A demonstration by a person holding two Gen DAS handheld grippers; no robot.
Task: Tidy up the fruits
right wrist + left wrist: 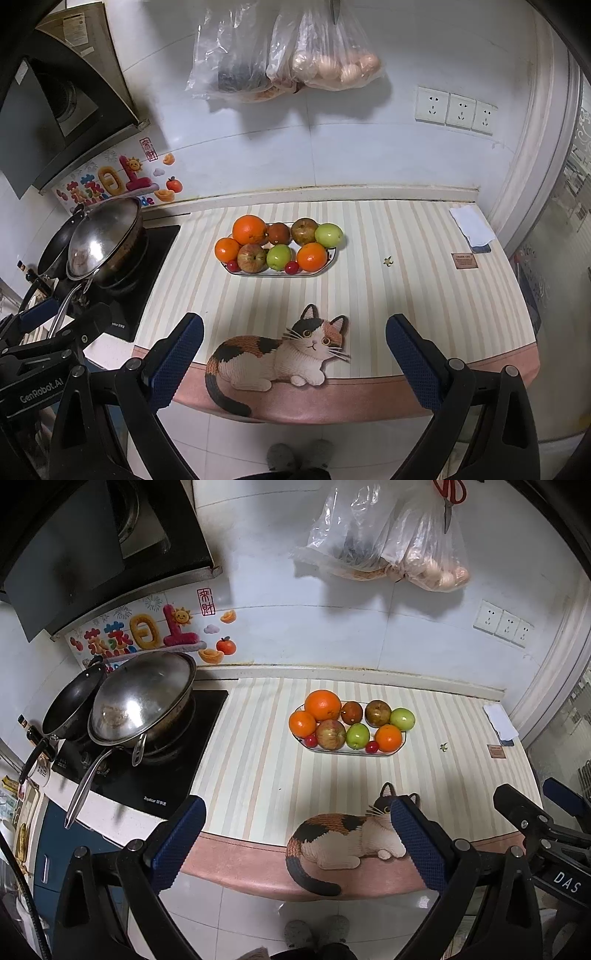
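Note:
A white oval plate [403, 740] [331, 258] sits on the striped counter, full of fruit: three oranges [322, 704] [249, 229], a red apple [330, 734] [251, 257], two green apples [357, 735] [279, 257], two brownish fruits [378, 713] [304, 231] and two small red cherries [372, 747] [291, 267]. My left gripper [295, 834] is open and empty, held off the counter's front edge, well short of the plate. My right gripper [294, 354] is also open and empty, at the same front edge.
A cat-shaped mat [343, 838] [280, 354] lies at the counter's front edge. A stove with a lidded wok [144, 698] [103, 240] stands left. Plastic bags [388, 535] [288, 55] hang on the wall. A folded cloth [472, 225] lies far right.

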